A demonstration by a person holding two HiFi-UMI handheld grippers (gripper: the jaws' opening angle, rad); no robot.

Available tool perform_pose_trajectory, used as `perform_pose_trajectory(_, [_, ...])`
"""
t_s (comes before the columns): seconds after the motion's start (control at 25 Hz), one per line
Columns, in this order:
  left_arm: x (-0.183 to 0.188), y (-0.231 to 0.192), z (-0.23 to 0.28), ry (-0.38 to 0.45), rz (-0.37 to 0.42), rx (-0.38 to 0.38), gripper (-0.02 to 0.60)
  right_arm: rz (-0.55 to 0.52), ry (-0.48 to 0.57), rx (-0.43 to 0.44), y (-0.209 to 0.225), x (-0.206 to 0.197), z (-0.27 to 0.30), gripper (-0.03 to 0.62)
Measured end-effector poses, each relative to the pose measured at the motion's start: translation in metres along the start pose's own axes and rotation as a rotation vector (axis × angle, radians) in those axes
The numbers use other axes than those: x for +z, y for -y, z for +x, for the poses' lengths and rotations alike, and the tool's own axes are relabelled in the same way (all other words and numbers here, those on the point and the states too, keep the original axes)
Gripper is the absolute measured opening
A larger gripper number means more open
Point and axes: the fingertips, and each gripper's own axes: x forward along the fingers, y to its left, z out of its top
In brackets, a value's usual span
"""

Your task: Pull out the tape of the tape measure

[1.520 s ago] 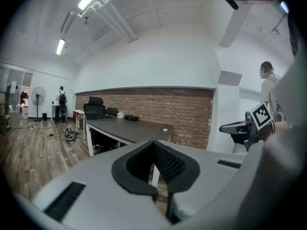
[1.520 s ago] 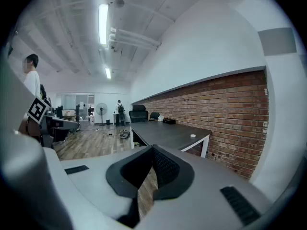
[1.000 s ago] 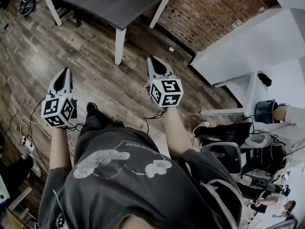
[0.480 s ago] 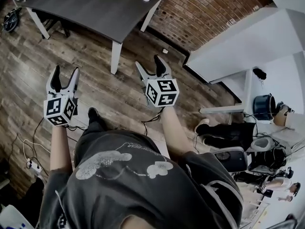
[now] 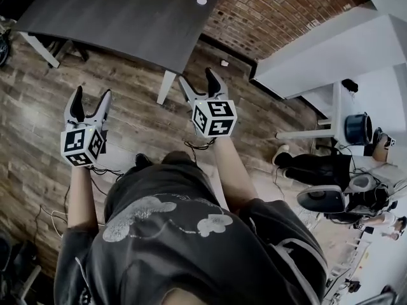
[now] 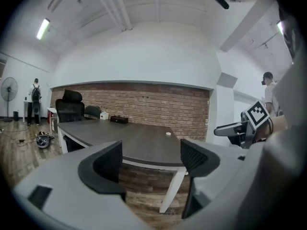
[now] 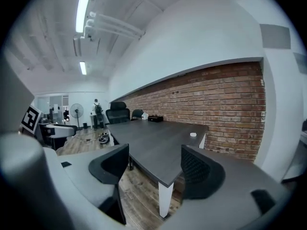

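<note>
A small white round object (image 5: 201, 0) lies near the far corner of the dark table (image 5: 127, 18); I cannot tell whether it is the tape measure. It also shows in the left gripper view (image 6: 168, 133) and the right gripper view (image 7: 193, 134). My left gripper (image 5: 92, 94) hangs over the wooden floor, short of the table's near edge. Its jaws are opening and nothing is between them (image 6: 151, 159). My right gripper (image 5: 196, 78) is close to the white table leg (image 5: 166, 86). It is opening too and holds nothing (image 7: 153, 169).
A brick wall (image 5: 273, 11) runs behind the table. Office chairs (image 6: 69, 110) stand at its far side, and a dark box (image 6: 119, 120) rests on it. Cables (image 5: 44, 218) trail on the floor at left. At right stand a white counter (image 5: 331, 43), bags and gear (image 5: 331, 183). A person (image 6: 34, 107) stands far off beside a fan.
Both grippers went from shut to open. The view has moved closer to the table, and the table now fills more of the top of the head view.
</note>
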Motion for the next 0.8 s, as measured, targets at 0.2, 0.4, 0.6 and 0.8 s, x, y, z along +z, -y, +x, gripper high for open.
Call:
perform_pose_trajectory(0.2, [-0.001,-0.021,0.040,-0.020,-0.016,-0.062,0.373,0.025,-0.049,-0.066,0.009,-0.015,0.022,0.324])
perform_pose_trajectory(0.4, [-0.009,-0.023,0.090,-0.077,-0.011,-0.109,0.373,0.090,-0.071,-0.157,0.050,-0.015,0.052,0.324])
perform_pose_trajectory(0.6, [0.004,-0.043,0.144,-0.092,-0.021,-0.127,0.373,0.168,-0.072,-0.244,0.089,0.000,0.109,0.322])
perform_pose_trajectory(0.8, [0.038,-0.085,0.220,-0.079,0.017,-0.120,0.373,0.231,-0.053,-0.301,0.128,0.026,0.190,0.322])
